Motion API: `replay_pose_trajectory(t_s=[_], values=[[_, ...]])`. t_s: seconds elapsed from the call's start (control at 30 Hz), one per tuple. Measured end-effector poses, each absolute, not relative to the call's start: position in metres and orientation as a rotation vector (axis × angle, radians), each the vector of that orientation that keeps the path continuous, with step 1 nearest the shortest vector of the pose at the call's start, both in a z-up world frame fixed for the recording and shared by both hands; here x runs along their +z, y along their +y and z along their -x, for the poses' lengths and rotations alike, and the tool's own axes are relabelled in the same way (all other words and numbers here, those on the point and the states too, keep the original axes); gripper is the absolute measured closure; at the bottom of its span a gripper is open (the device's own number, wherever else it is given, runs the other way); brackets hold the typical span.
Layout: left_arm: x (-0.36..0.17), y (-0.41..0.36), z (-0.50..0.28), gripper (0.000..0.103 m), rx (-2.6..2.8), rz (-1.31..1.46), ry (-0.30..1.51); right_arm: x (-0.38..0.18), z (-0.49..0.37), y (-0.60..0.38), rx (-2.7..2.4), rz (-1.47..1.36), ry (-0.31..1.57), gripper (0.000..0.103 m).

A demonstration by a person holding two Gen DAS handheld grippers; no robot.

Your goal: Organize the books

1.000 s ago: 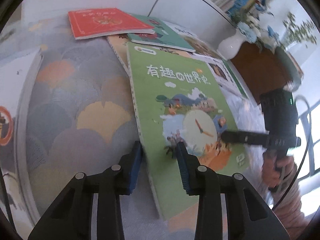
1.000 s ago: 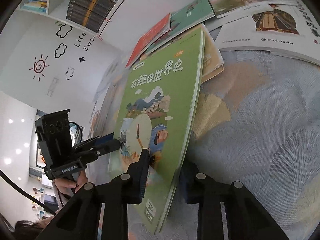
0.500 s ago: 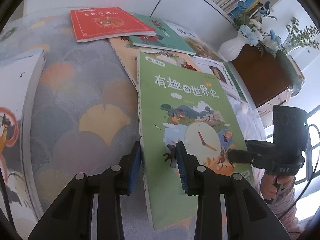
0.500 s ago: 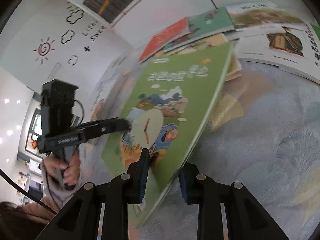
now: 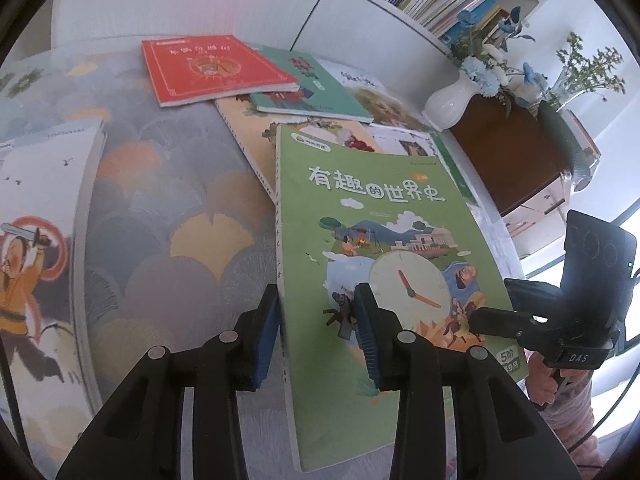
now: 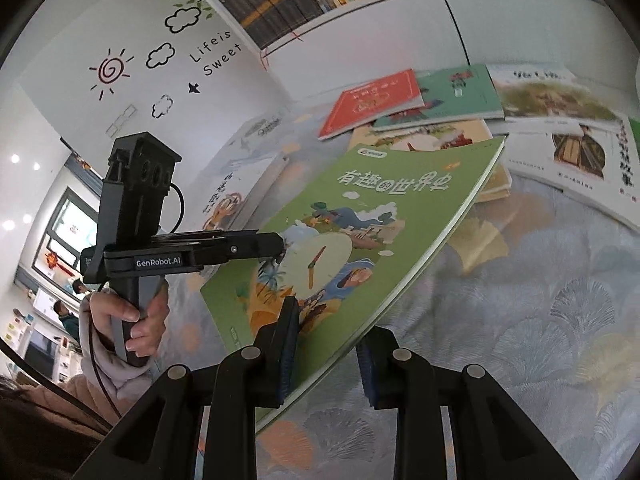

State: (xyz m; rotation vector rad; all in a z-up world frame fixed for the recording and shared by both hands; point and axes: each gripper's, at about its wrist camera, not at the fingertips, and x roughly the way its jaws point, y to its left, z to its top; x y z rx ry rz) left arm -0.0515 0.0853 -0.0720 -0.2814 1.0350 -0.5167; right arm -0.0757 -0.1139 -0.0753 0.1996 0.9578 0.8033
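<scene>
Thin green paperback with clock illustration and white Chinese title [image 5: 384,264], tilted off the patterned cloth, far corner over a cream picture book [image 5: 256,128], red softcover [image 5: 212,68] and teal softcover [image 5: 308,84] overlapping behind, flat.

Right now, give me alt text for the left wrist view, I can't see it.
A green book is clamped along both edges by the left gripper and right gripper, lifted above a patterned tablecloth. Behind it lie a red book and others.
</scene>
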Motion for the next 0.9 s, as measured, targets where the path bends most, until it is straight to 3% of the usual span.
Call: replay_pose_trajectory(t_s=[0.57,0.9], values=[[-0.011,0.172,0.06,0.069,-0.431,0.291,0.888,-0.013,0.075,-0.038,0.896,-0.071,0.844,0.077],[-0.022,0.256,0.061,0.069,-0.333,0.363,0.864,-0.017,0.045,0.045,1.011,-0.065,0.875,0.077]])
